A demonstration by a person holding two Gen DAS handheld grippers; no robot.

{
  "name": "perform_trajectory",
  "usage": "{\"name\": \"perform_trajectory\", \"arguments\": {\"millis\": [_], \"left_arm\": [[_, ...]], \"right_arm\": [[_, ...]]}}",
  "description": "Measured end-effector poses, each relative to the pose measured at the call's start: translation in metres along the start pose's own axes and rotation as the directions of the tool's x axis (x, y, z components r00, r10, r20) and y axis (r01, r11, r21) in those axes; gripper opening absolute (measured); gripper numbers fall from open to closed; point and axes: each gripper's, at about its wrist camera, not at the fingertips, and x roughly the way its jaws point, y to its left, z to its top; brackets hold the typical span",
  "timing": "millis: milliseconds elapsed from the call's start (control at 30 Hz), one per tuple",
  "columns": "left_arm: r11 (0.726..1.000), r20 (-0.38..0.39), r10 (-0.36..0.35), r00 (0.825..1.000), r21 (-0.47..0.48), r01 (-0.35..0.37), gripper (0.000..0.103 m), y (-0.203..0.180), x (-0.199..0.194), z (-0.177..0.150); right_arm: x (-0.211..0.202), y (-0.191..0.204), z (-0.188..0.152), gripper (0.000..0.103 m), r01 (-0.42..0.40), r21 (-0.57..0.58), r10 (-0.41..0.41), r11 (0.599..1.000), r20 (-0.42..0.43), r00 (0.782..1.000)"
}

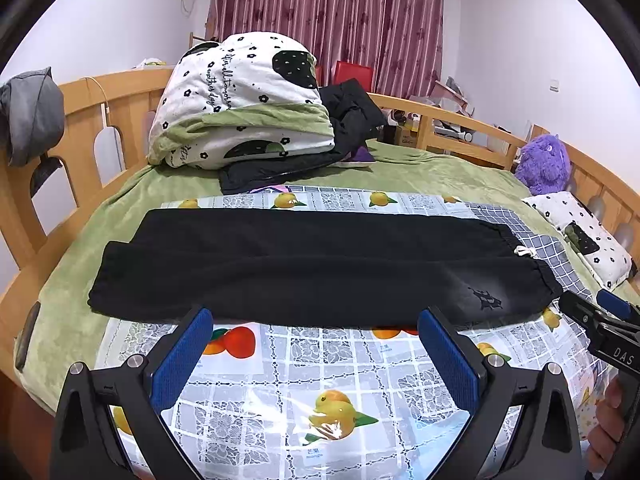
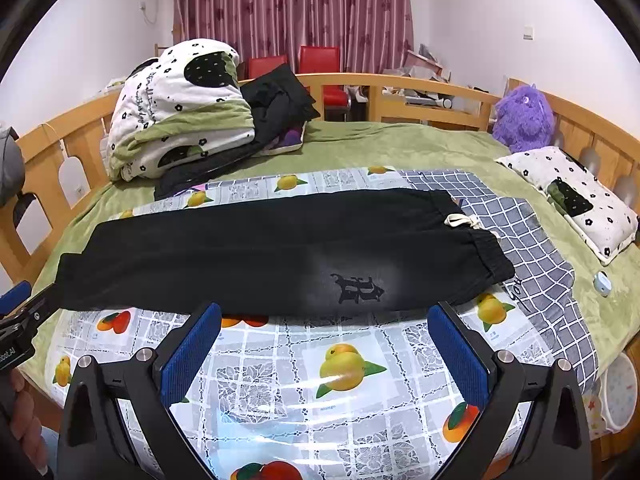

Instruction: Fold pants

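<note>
Pants [image 1: 312, 264] (black, legs together) lie across mid-frame; left gripper [image 1: 316, 316] and right gripper [image 2: 324, 312] gape wide, empty, below.

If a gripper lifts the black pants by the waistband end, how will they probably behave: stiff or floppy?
Probably floppy: the black pants lie flat and follow the bed, so the unheld part would likely sag. The plastic fruit-print cover looks glossy, so they may slide when pushed. The loose white drawstring would probably dangle.

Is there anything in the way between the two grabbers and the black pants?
No. Both the left gripper and right gripper hang open just short of the black pants, with only bare fruit-print tablecloth between them.
</note>
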Motion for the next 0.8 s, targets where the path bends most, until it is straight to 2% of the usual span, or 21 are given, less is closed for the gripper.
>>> {"name": "perform_trajectory", "arguments": {"millis": [800], "left_arm": [[1.000, -0.006, -0.002, 1.000, 0.018, 0.003, 0.103, -0.0062, 0.0009, -0.0006]], "right_arm": [[-0.0007, -0.0050, 0.0011, 0.101, 0.008, 0.008, -0.008, 1.000, 0.003, 1.000]]}}
